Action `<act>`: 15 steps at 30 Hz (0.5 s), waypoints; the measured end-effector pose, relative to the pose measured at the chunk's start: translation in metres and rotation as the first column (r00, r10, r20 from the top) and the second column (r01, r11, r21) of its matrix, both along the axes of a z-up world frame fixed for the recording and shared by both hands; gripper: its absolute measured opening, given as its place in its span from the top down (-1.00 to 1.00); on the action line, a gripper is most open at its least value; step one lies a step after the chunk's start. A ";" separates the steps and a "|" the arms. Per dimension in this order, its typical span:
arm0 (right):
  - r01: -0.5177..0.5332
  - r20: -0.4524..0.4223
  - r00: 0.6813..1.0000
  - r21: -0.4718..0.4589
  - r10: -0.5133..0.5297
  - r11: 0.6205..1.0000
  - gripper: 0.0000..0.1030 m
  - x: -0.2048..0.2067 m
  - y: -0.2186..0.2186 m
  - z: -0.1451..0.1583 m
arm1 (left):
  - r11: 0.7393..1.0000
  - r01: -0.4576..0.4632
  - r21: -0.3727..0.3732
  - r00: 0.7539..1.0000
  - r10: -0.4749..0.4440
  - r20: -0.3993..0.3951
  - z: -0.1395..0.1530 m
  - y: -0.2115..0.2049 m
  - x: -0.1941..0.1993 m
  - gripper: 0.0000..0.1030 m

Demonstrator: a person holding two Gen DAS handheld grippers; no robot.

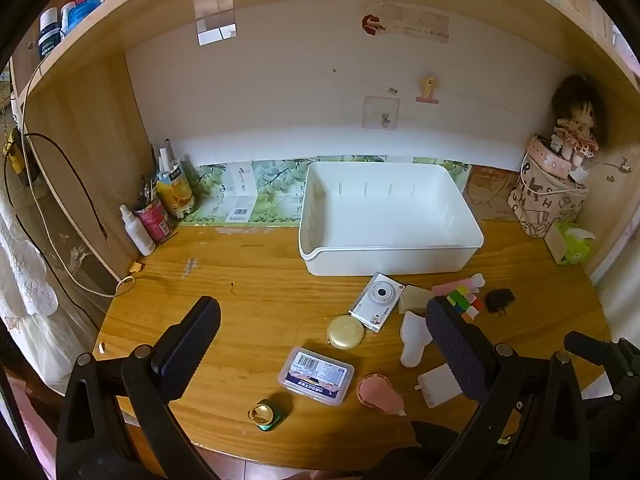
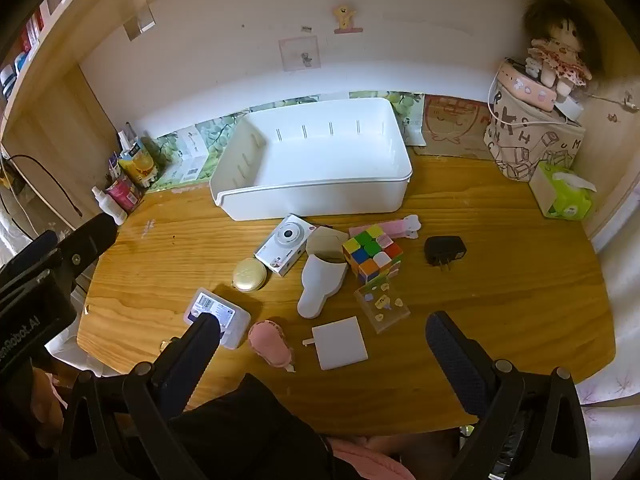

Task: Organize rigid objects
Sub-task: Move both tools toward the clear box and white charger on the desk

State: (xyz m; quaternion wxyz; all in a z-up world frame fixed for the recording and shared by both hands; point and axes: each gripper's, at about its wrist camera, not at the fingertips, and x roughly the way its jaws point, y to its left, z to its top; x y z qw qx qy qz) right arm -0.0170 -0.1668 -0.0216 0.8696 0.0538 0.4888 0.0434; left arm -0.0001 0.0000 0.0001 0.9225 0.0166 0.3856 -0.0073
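An empty white bin [image 1: 400, 258] [image 2: 320, 200] stands at the back of the wooden desk [image 1: 248, 292]. In front of it lie a white camera [image 2: 286, 244], a gold round compact [image 2: 249, 275], a clear barcoded box [image 1: 316, 375], a Rubik's cube [image 2: 372, 252], a black plug [image 2: 444, 252], a white scoop-shaped piece [image 2: 320, 284], a white square adapter [image 2: 340, 342], a pink pouch [image 2: 270, 342], a clear patterned box [image 2: 382, 304] and a small green-gold bottle [image 1: 266, 414]. My left gripper [image 1: 324, 356] and right gripper [image 2: 324, 356] are open and empty above the desk's front edge.
A spray bottle [image 1: 138, 230], cans and pens [image 1: 160, 208] stand at the back left. A printed fabric bag [image 2: 532, 140] with a doll [image 2: 560, 56] and a green tissue pack [image 2: 564, 192] stand at the back right. Cables [image 1: 60, 200] hang at the left.
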 end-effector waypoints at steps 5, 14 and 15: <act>0.000 -0.001 1.000 -0.005 0.000 1.000 -1.00 0.001 0.000 0.000 | 1.000 0.002 0.001 1.000 -0.002 0.002 0.000 0.000 0.000 -0.99; 0.000 -0.002 1.000 -0.005 0.000 1.000 -1.00 0.002 0.000 -0.001 | 1.000 0.009 -0.003 1.000 -0.009 -0.001 -0.002 0.000 0.001 -0.99; 0.000 -0.002 1.000 -0.005 0.000 1.000 -1.00 0.002 0.000 -0.001 | 1.000 0.008 0.001 1.000 -0.008 -0.001 -0.003 -0.002 0.000 -0.99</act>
